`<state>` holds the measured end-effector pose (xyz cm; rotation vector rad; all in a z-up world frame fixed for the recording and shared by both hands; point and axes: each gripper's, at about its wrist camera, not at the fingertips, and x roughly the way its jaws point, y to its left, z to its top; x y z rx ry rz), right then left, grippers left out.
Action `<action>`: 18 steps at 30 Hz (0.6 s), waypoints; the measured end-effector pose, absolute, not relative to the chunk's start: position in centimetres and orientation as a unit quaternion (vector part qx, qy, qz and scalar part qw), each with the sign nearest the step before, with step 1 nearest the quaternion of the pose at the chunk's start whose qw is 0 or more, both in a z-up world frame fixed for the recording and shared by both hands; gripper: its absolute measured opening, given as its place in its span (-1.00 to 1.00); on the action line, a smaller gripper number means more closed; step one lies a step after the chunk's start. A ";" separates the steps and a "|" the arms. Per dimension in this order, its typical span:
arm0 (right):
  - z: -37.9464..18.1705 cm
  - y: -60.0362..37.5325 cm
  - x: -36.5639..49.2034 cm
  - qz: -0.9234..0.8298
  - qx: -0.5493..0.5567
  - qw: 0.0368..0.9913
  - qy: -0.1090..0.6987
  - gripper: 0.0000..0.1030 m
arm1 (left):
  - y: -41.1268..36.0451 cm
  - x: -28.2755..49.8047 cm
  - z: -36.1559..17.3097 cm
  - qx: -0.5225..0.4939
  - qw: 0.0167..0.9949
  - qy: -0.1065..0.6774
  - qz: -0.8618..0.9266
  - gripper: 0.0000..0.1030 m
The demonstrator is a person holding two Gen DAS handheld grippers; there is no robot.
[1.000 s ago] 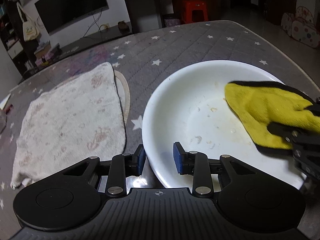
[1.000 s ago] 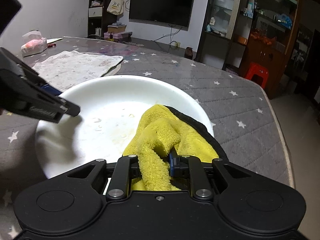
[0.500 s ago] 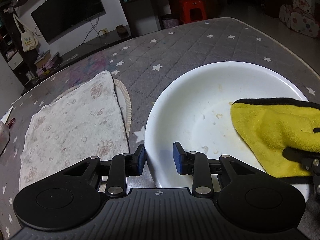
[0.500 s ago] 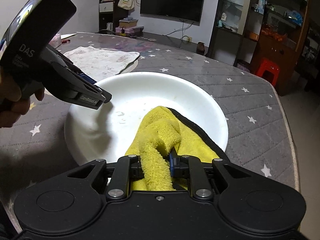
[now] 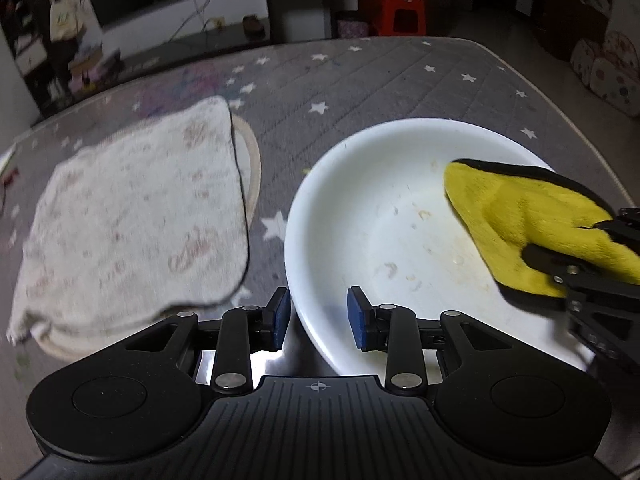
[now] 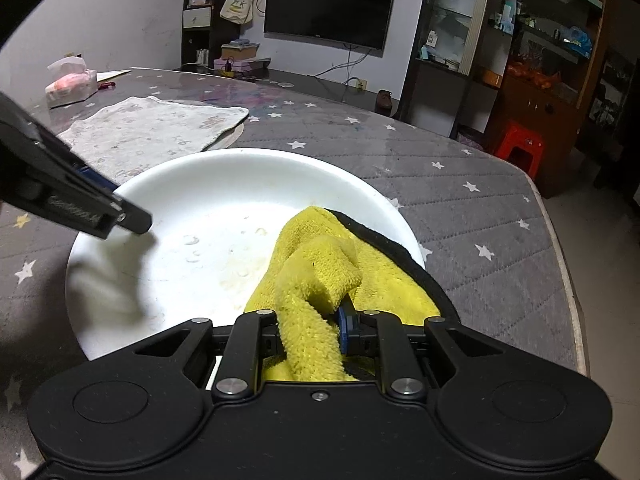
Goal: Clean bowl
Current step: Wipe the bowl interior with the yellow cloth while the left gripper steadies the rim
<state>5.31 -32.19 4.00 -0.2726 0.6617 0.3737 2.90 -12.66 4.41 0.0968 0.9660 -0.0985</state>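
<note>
Two blue pads of my left gripper (image 5: 319, 314) stand apart, straddling the near rim of the white bowl (image 5: 360, 216) on the star-patterned grey tablecloth (image 5: 380, 80), a pale towel (image 5: 132, 216) to its left. From the right wrist, my right gripper (image 6: 310, 330) is clamped on the yellow cloth (image 6: 320, 272), which lies inside the bowl (image 6: 224, 188).

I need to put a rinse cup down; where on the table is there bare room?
Bare quilted cover lies beyond the white bowl toward the far edge, and right of it up to the table edge. It is crowded left: the pale towel lies close beside the bowl, with the left gripper at the bowl's rim.
</note>
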 end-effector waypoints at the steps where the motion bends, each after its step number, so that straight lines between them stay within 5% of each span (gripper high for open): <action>1: 4.0 -32.2 5.2 0.182 -0.132 0.920 0.321 -0.63 | -12.7 2.6 4.4 0.038 0.883 0.467 -0.045 -0.37; 18: 4.2 -32.4 4.9 0.185 -0.128 0.924 0.309 -0.63 | -13.5 -0.5 4.9 -0.039 0.875 0.482 -0.022 -0.33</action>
